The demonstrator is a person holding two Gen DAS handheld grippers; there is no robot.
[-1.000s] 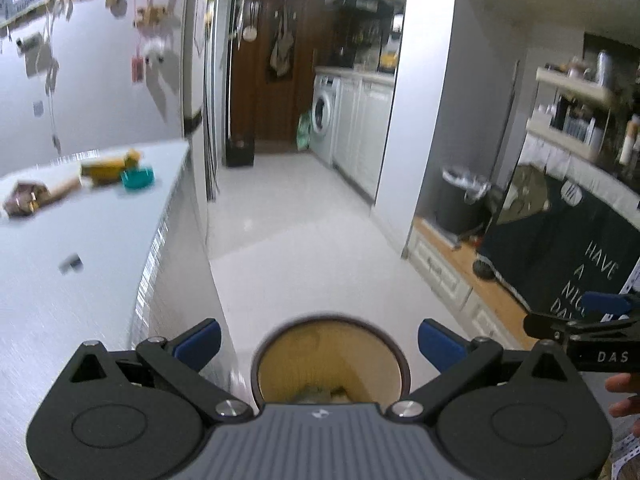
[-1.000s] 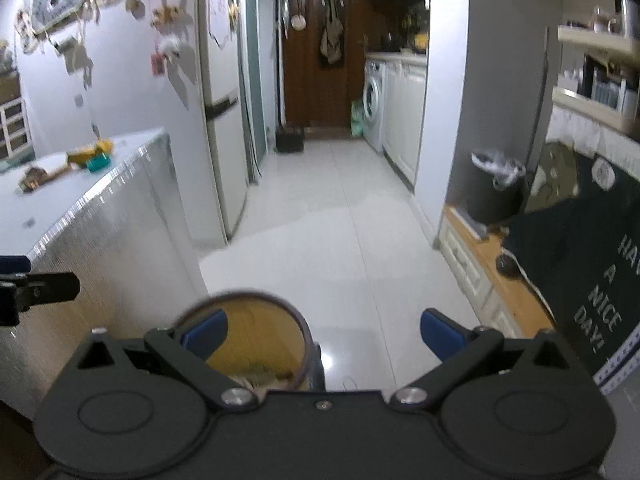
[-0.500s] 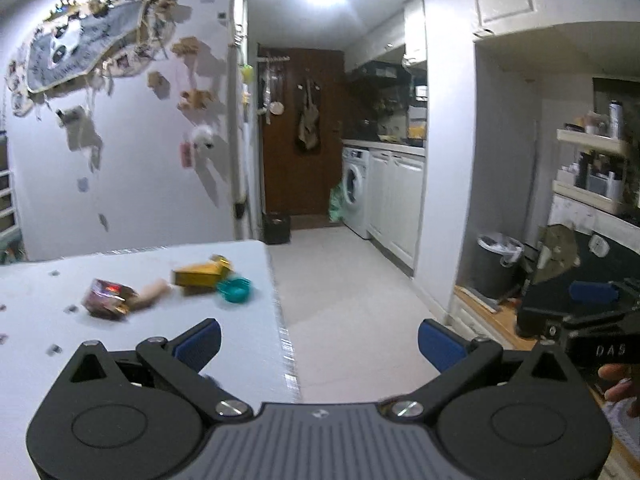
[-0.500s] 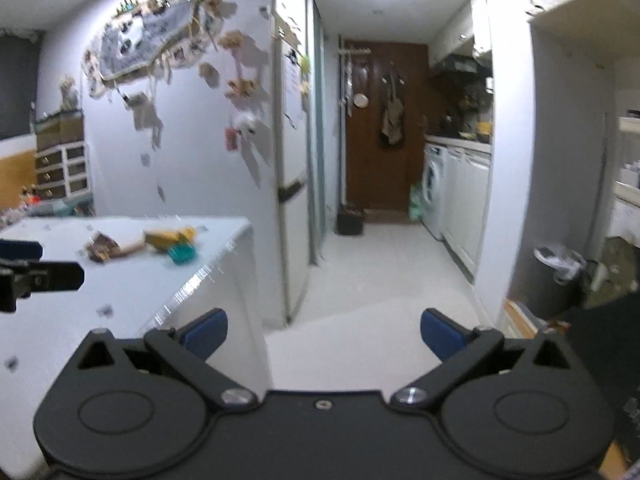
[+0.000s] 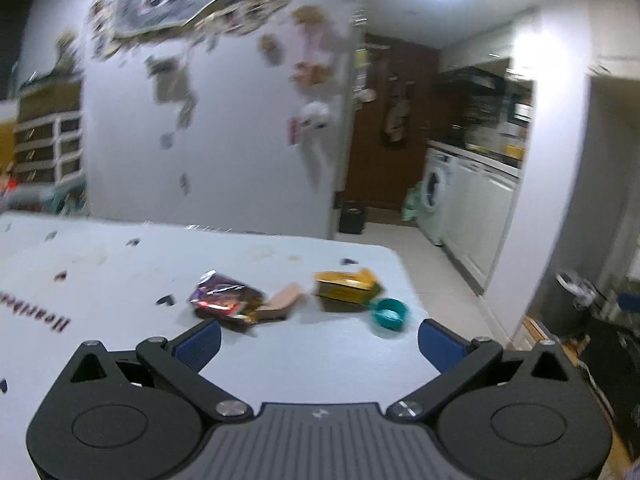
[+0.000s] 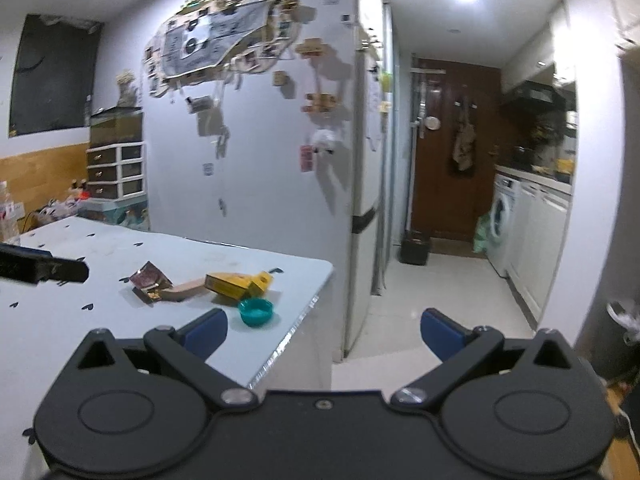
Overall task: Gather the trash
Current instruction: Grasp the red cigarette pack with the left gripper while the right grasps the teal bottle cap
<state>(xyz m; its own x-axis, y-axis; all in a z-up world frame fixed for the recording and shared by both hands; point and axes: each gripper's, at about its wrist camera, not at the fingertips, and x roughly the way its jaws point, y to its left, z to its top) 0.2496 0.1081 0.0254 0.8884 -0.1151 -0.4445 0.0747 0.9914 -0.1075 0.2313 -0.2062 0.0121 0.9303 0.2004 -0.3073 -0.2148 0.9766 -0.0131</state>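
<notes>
**Both grippers up from the bin, facing the table's trash**

Two views that looked down a second ago at a round bin on the floor now look level across the white table (image 5: 120, 280). The left gripper (image 5: 319, 340) has its jaws spread wide with nothing between them; the right gripper (image 6: 324, 330) is likewise spread and empty.

Just ahead of the left gripper, between its fingers and a little beyond their tips, lies a teal cap (image 5: 389, 312). Past that sit a yellow box (image 5: 346, 286), a tan piece that looks like cardboard (image 5: 280, 302), though blur makes it hard to tell, and a crumpled foil wrapper (image 5: 224, 298) to the left. From the right wrist the same cluster lies ahead and left, near the table's corner. Farther off stands a fridge (image 6: 366, 200), then a brown door (image 6: 452, 152).
</notes>
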